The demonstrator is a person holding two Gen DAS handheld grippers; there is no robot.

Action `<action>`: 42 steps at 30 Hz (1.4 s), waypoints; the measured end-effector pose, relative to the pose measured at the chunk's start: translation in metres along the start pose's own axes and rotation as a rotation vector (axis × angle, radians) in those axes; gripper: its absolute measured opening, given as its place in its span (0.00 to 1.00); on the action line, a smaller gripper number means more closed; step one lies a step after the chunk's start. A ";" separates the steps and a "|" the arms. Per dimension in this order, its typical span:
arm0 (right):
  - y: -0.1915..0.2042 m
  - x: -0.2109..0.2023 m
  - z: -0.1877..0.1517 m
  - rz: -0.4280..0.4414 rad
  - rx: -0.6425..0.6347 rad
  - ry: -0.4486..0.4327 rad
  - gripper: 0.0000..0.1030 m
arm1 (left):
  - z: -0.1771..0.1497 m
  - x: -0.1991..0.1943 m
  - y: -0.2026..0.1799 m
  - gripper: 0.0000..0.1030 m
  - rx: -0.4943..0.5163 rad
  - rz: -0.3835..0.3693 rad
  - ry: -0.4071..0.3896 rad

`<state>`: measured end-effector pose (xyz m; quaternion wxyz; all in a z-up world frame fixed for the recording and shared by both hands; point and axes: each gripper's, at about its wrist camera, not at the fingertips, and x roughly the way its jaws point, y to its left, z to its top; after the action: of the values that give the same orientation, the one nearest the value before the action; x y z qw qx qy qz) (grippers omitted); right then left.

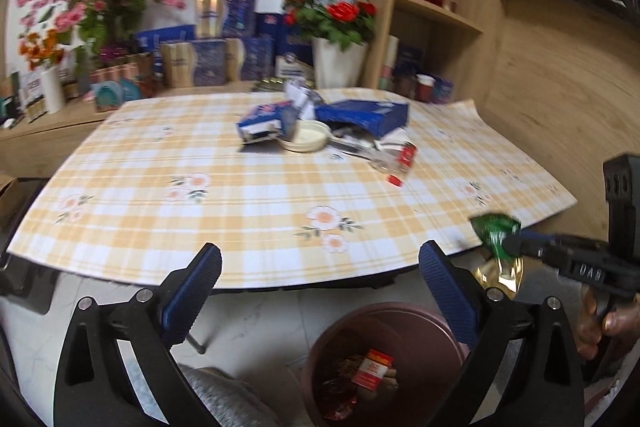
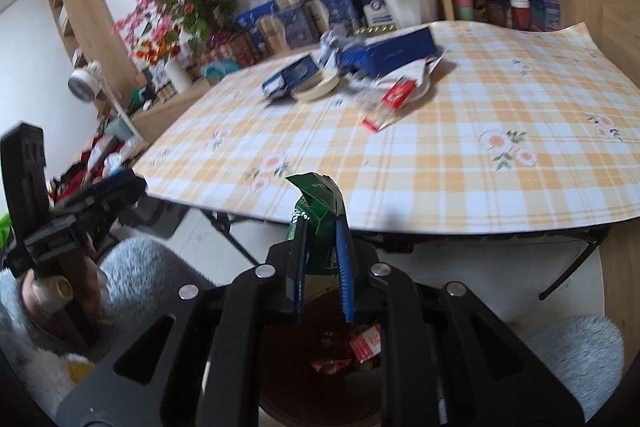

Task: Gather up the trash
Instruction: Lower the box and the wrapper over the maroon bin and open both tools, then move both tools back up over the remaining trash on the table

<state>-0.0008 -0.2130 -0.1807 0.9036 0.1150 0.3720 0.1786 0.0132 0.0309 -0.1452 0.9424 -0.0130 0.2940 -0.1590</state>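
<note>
The right gripper (image 2: 320, 259) is clamped on a green wrapper (image 2: 316, 203) above the brown bin (image 1: 384, 327); best to centre it over the rim before letting go. The left gripper (image 1: 320, 291) gapes empty. The bin holds red wrappers (more litter lies far across the table (image 1: 200, 227)).

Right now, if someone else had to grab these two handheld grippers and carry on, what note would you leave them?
Left gripper: open, nothing between its fingers, facing the table.
Right gripper: shut on a green wrapper, held off the table's near edge, above the brown bin on the floor.
Done: some red wrappers and a small red-and-white box lie in the bin.
Left: drop the green wrapper in, then clear the pile mid-table: two blue boxes, a round white lid, a red packet, crumpled papers.
</note>
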 end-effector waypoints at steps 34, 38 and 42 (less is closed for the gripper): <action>0.015 0.027 -0.023 -0.029 -0.059 0.128 0.91 | -0.014 -0.007 0.020 0.94 -0.123 0.074 -0.021; 0.011 0.018 -0.012 -0.078 -0.054 0.078 0.94 | -0.013 -0.007 0.020 0.94 -0.117 0.076 -0.016; 0.006 0.011 0.003 -0.130 -0.065 0.045 0.94 | -0.007 -0.006 0.020 0.94 -0.109 0.067 -0.014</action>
<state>0.0076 -0.2032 -0.1835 0.9079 0.0571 0.3931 0.1339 0.0105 0.0518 -0.1504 0.9471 -0.0558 0.2958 -0.1112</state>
